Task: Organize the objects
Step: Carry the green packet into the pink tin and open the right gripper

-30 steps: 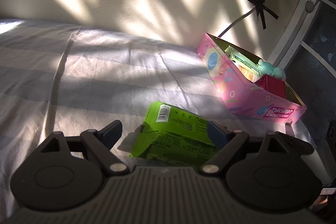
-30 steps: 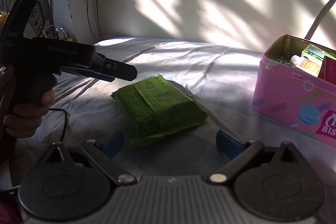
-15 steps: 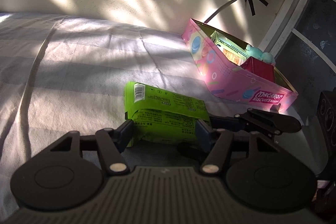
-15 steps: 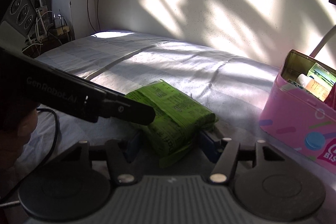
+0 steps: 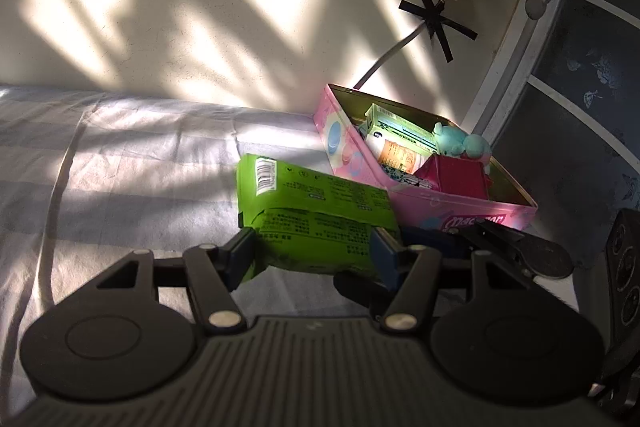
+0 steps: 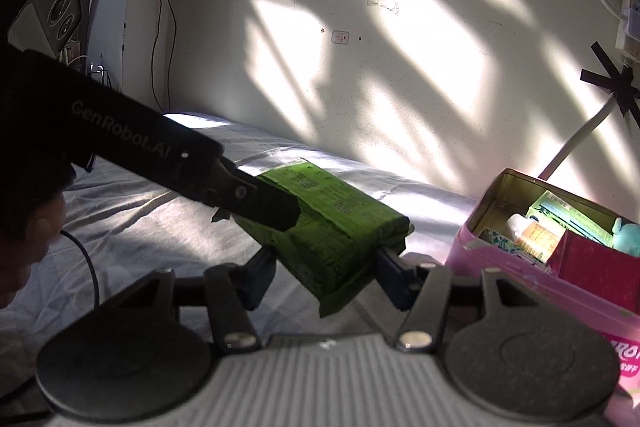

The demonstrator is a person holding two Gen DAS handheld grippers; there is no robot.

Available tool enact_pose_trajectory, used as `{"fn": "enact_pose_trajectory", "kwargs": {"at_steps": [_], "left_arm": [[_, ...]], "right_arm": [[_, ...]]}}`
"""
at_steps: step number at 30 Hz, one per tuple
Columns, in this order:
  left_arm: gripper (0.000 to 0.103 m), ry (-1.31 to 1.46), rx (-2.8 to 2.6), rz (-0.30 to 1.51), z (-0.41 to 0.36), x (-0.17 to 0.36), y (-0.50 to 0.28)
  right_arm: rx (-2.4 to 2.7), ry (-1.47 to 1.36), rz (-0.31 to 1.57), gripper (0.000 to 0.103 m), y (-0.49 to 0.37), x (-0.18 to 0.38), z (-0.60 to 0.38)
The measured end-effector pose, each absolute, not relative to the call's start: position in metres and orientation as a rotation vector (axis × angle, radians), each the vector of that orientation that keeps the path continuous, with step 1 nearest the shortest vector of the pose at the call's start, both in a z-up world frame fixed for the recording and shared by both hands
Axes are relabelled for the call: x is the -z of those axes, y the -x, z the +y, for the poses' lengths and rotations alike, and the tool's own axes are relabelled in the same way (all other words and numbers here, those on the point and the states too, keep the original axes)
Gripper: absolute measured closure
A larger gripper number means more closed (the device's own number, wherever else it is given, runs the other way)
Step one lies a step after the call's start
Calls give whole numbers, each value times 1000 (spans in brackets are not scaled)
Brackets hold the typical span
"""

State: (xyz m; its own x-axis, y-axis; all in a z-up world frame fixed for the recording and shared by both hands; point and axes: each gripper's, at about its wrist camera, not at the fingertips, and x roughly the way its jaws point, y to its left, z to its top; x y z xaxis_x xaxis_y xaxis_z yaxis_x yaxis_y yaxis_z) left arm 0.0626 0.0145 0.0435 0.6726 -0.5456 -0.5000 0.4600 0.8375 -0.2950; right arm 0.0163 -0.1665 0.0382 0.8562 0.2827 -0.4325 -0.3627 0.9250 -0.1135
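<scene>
Left wrist view: left gripper point(image 5: 312, 251) fingers clamped on the near end of the green packet point(image 5: 316, 211), raised off the bed point(image 5: 120, 163), just beside the pink tin point(image 5: 440, 211).

Right wrist view: right gripper point(image 6: 326, 273) fingers still closing, pads pressing the same green packet point(image 6: 340, 227).

Step in hand: two-handed carry. Next: lift over the pink tin point(image 6: 480, 251) rim and find room; it looks nearly full.

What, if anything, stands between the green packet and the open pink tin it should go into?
Nothing visible does. The green packet, clamped by both grippers, sits just beside the pink tin, whose top is open. The tin already looks fairly full.
</scene>
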Motion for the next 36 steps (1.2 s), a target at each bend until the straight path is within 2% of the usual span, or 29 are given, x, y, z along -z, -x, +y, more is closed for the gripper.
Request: {"fn": "enact_pose_trajectory", "kwargs": {"at_steps": [9,18,20,22,24,36], "left_arm": [[39,32,672,546,-54,-73,-82],[39,-79,730,534,-146,-71,-120],[38,-116,700,522,-167,-65,-137],[37,-137,654,530,-182,-58,-151],[37,-110,615,546,-185,-60,-158],[32,-103,485,454,-143,-90,-110]], "right_arm": [[-196,173,327,48,-18,-63,-218],[-47,140,347,48,-57,-64,-291],[17,151,359,45,-76,-61,-298],[99,150,367,35,-96,-55,-304],[109,89,364,31,-103,-53,-316],[53,77,263,26,-62,-61,-308]]}}
